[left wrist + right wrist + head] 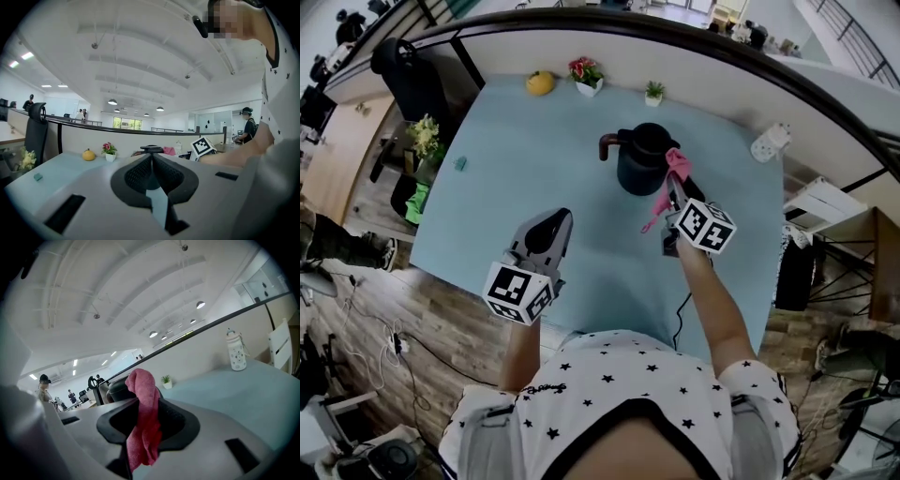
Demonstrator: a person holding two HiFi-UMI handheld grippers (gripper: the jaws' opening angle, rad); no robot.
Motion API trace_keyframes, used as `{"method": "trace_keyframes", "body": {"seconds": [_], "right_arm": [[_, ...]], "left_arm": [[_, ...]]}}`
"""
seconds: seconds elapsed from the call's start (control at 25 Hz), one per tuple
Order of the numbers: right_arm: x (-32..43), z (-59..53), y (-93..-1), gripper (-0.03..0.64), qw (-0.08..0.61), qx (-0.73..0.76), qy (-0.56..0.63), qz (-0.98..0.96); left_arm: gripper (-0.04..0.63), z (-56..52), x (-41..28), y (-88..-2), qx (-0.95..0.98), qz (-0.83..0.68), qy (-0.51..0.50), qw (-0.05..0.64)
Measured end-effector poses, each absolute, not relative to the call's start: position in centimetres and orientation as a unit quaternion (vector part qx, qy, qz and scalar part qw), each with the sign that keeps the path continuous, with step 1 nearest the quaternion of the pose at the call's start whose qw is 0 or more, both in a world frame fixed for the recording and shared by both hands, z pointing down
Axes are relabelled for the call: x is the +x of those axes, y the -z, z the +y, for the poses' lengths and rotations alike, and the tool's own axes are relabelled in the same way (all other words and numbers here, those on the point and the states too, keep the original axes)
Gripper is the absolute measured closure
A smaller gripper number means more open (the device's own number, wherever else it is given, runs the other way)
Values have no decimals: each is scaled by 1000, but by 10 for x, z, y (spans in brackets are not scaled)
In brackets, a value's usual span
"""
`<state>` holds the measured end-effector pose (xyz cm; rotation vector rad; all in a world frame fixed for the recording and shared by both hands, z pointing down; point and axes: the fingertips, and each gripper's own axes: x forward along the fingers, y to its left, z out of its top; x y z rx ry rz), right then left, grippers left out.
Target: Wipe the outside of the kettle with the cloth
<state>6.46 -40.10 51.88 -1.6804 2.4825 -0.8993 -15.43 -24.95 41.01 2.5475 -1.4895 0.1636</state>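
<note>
Right gripper (677,192): my jaws are clamped on the pink cloth (678,165), at the kettle's (639,167) right side.
Left gripper (553,225): my jaws are closed together, holding nothing.

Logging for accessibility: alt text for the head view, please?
Right claw, shut on a pink cloth, holds it at the side of a dark kettle on a pale blue table. Left claw hovers shut, nearer the person.

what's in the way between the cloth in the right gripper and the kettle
Nothing visible. The right gripper is shut on the pink cloth, whose top appears to meet the kettle on the side away from its handle.
</note>
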Motion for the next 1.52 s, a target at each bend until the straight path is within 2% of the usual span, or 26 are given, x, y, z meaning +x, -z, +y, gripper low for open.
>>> {"method": "trace_keyframes", "body": {"seconds": [0.32,0.48,0.72,1.0,1.52], "right_arm": [[65,-373,-489,496,38,-519,232,822],[31,-352,-476,495,18,-482,180,857],[-33,-345,-501,495,-16,-451,206,868],[-66,-371,-532,495,-33,-493,240,836],[-75,-388,-548,495,-39,-519,262,813]], "left_arm": [[560,-230,-147,-412,847,-520,-67,82],[560,-229,-139,-420,857,-503,-73,87],[560,-246,-147,-417,877,-467,-84,81],[560,-264,-183,-414,887,-446,-97,71],[560,-280,-205,-424,890,-438,-88,90]]}}
